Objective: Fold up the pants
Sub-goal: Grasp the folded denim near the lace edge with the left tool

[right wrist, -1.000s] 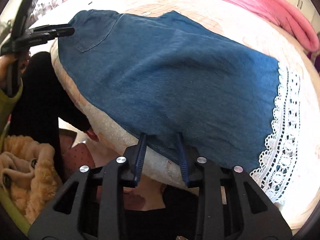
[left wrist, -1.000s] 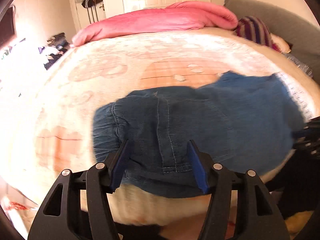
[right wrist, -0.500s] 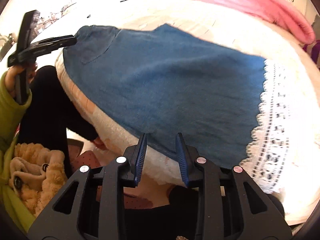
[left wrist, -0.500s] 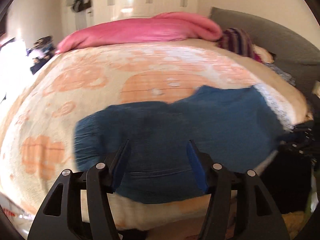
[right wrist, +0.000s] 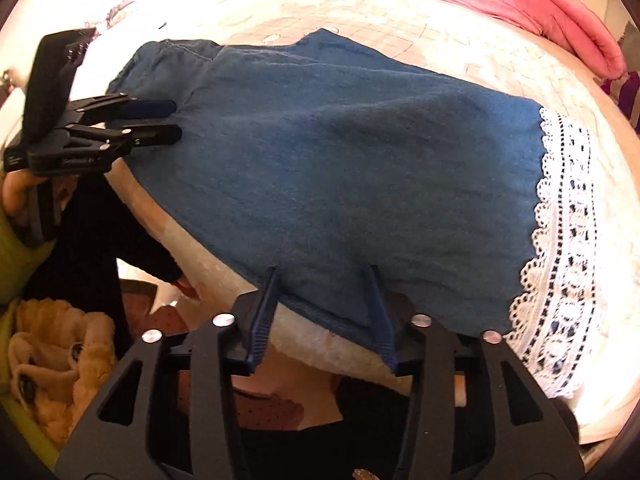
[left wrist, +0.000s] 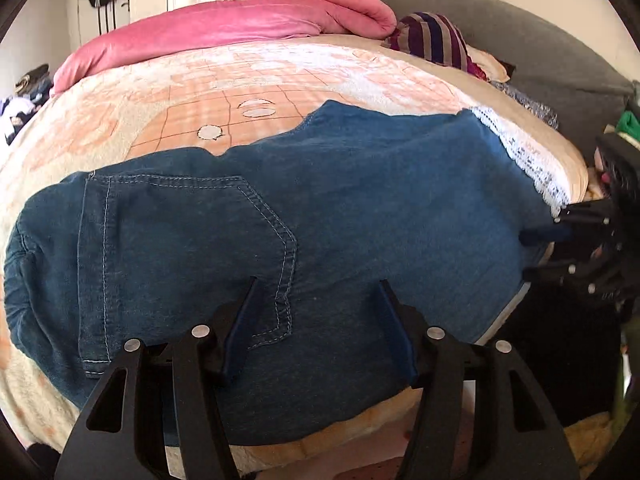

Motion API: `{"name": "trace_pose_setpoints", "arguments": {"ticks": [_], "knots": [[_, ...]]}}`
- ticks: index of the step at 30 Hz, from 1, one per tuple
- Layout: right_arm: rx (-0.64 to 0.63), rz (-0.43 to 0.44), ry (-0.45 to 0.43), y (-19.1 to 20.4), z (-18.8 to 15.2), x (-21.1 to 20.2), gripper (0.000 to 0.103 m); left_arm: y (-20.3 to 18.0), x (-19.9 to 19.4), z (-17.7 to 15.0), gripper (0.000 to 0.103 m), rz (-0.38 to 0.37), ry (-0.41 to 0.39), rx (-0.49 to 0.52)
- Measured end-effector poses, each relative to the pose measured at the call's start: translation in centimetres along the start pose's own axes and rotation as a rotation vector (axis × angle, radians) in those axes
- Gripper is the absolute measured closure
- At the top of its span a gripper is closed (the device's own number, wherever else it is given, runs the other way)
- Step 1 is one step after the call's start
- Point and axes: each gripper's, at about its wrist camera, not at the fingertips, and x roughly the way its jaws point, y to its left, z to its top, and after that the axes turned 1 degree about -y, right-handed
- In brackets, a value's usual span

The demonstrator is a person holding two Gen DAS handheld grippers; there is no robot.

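Black plastic frames on left gripper [left wrist: 316,320] and right gripper [right wrist: 322,304] — silver screw heads behind the jaws, ribbed blue pads [right wrist: 262,320] inside; yellow-green sleeve [right wrist: 18,256] behind.

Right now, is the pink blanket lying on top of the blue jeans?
No, the pink blanket is bunched at the far end of the bed, apart from the jeans spread near the front edge.

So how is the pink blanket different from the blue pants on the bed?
The pink blanket is bunched in a puffy roll along the far side of the bed, while the blue pants lie spread flat at the near edge. The blanket is plain pink; the pants are blue denim with a stitched pocket and white lace trim at one end. Both hand-held grippers are at the pants; neither is near the blanket. Both lie on the same bed.
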Motion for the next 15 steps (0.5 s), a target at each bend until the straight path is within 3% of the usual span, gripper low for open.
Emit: {"name": "trace_pose_setpoints", "arguments": {"ticks": [3, 5, 7, 10, 13, 15], "knots": [[-0.003, 0.005, -0.053, 0.0, 0.6, -1.4, 0.060, 0.1, -0.8, 1.2, 0.046, -0.042, -0.008, -0.024], [0.014, 0.006, -0.101, -0.5, 1.3, -2.3, 0.054, 0.6, -1.9, 2.7, 0.046, -0.075, -0.043, -0.037], [0.032, -0.008, -0.127, -1.1, 2.3, -2.6, 0.049, 0.9, -1.8, 5.0, 0.032, -0.074, -0.057, -0.030], [0.040, -0.035, -0.130, -1.9, 3.7, -1.9, 0.048, 0.8, -1.2, 8.4, 0.032, -0.081, -0.072, -0.016], [0.058, -0.029, -0.121, -2.4, 4.5, -0.9, 0.044, 0.6, 1.4, 12.0, 0.032, -0.110, -0.026, 0.000], [0.042, -0.122, -0.104, -2.4, 4.8, 0.1, 0.042, 0.8, 3.8, 13.5, 0.032, -0.113, 0.020, -0.006]]}}
